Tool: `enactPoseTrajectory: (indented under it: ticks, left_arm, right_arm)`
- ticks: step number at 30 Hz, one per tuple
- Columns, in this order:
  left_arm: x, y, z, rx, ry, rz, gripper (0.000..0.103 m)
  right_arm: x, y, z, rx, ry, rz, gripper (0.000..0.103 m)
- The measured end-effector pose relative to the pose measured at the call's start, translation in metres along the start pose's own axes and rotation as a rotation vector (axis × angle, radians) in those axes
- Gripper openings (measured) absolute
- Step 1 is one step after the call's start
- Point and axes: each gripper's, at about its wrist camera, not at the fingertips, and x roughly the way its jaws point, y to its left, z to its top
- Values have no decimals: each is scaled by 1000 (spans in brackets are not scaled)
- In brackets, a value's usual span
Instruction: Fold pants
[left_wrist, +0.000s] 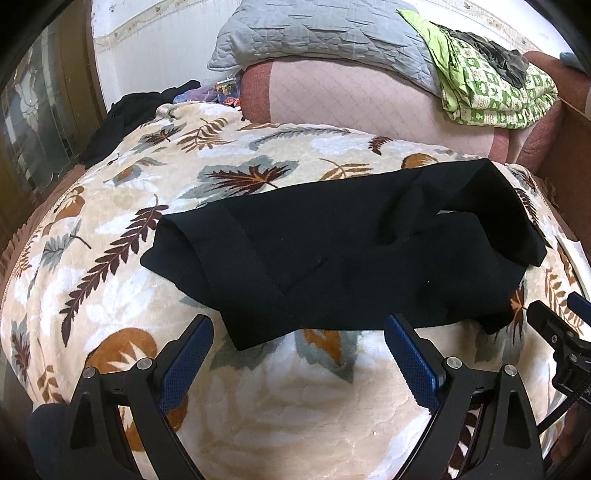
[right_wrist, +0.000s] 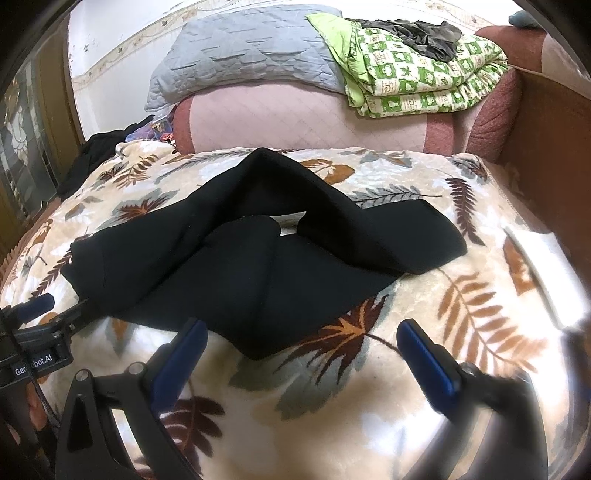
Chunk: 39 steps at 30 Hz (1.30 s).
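Leaf-print blanket (left_wrist: 110, 280) over the bed, black pants (left_wrist: 332, 258) on it, partly folded, one end doubled back loosely. Probably between folds; next, a pinch on the near edge. Left gripper (left_wrist: 298, 345) and right gripper (right_wrist: 301, 345) both spread apart, empty, just short of the cloth. No containers visible

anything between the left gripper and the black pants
Nothing: only bare leaf-print blanket lies between the open left gripper and the pants, shown in the left wrist view.
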Motion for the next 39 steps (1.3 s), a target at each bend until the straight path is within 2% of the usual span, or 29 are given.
enactPoseTrajectory:
  ticks: [6,12,18,21,23,25,27,28,29,34,39]
  left_arm:
    - [7,15,6,-33,11,2,94]
    - [16,38,20,-65,4,40,94]
    - [34,58,33,-75,13,106,94]
    - [46,66,42,-84,19,128,94]
    - [53,69,48,-80,16,141,94]
    - [62,71,52,-73,24,150,94]
    - [71,73,54,-67,32,153,94]
    - [74,74,55,-66,37,153,94]
    - [79,75,58,-63,48,151,94]
    - [81,90,75,-64,11,163,94]
    - [70,116,84,-132,-34,172,94]
  right_arm:
    - [9,7,10,-7,5,22,103]
    - [25,22,30,-18,12,87,103]
    - [49,49,51,-13,56,238,99]
    - [69,66,57,-9,121,319,87]
    - [86,78,58,-17,178,353,71]
    - [102,88,57,-23,226,372,63]
    - [109,97,58,-38,236,397,37]
    - [113,102,60,-49,246,411,10]
    - [115,107,64,-58,249,417,5]
    - [102,121,108,-57,158,552,5]
    - [111,147,162,-73,65,537,5]
